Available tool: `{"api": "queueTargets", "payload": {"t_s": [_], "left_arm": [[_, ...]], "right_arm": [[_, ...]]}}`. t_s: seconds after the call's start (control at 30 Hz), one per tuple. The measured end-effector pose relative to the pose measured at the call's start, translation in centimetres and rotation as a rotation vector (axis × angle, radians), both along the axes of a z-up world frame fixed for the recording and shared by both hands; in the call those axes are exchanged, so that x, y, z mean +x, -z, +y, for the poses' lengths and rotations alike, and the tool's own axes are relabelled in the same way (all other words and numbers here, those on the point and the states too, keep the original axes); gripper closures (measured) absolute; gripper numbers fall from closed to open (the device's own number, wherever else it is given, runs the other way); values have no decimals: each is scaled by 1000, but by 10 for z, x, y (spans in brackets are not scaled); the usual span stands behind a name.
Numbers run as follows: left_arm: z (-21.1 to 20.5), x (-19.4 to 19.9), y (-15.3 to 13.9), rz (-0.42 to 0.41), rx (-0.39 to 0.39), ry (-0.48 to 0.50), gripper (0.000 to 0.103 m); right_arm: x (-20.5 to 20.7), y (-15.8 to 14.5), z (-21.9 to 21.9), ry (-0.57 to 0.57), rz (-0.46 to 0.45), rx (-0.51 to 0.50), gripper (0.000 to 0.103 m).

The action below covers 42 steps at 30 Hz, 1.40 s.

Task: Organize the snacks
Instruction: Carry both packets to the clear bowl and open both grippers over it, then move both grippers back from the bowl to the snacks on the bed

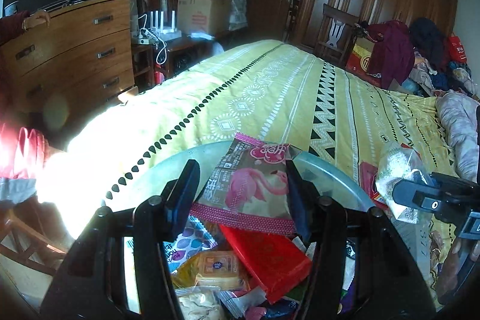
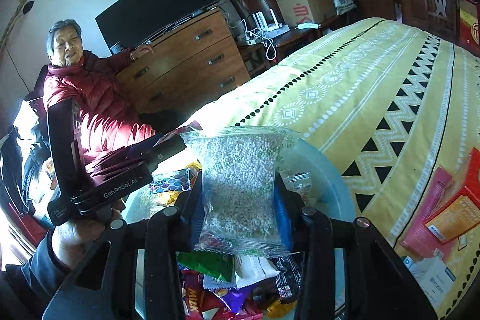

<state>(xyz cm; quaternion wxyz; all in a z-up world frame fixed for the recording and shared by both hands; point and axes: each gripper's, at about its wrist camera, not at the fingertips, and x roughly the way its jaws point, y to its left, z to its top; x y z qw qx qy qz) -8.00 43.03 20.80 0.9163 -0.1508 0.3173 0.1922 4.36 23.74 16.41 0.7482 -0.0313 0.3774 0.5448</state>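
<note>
My left gripper (image 1: 241,170) is shut on a pink flamingo snack packet (image 1: 249,185) and holds it above a clear round basin (image 1: 345,182) full of mixed snack packets (image 1: 264,260). My right gripper (image 2: 238,191) is shut on a clear bag of white and green puffed grains (image 2: 238,185), also above the basin (image 2: 324,170). The right gripper with its bag shows at the right in the left wrist view (image 1: 399,179). The left gripper shows at the left in the right wrist view (image 2: 168,149).
The basin sits on a bed with a yellow patterned cover (image 1: 270,92). Red and orange snack boxes (image 2: 450,209) lie on the bed to the right. A woman in a red jacket (image 2: 87,98) sits left by a wooden dresser (image 2: 186,62). Clothes (image 1: 420,59) pile at the bed's far right.
</note>
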Motion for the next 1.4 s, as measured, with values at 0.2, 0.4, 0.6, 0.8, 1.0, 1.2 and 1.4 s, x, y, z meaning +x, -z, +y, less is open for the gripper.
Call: {"api": "queueTargets", "payload": {"t_s": [0.2, 0.4, 0.6, 0.8, 1.0, 1.2, 1.4], "left_arm": [[8, -4, -1, -5, -1, -30, 25], [5, -16, -18, -57, -2, -58, 22], [-51, -26, -52, -158, 62, 28, 19], [-150, -36, -87, -310, 151, 214, 0], [-218, -55, -98, -439, 71, 398, 0], [-267, -58, -75, -449, -30, 511, 0], [-322, -44, -44, -331, -24, 640, 0]], "right_arm": [[0, 3, 1, 4, 4, 4, 37], [-18, -18, -32, 26, -34, 63, 35], [-51, -44, -121, 97, -172, 124, 24], [-94, -74, -247, 279, -390, 145, 18], [-153, -87, -355, 573, -650, 37, 0], [-143, -48, -462, 777, -480, -59, 0], [-111, 23, -566, 960, -187, -71, 0]]}}
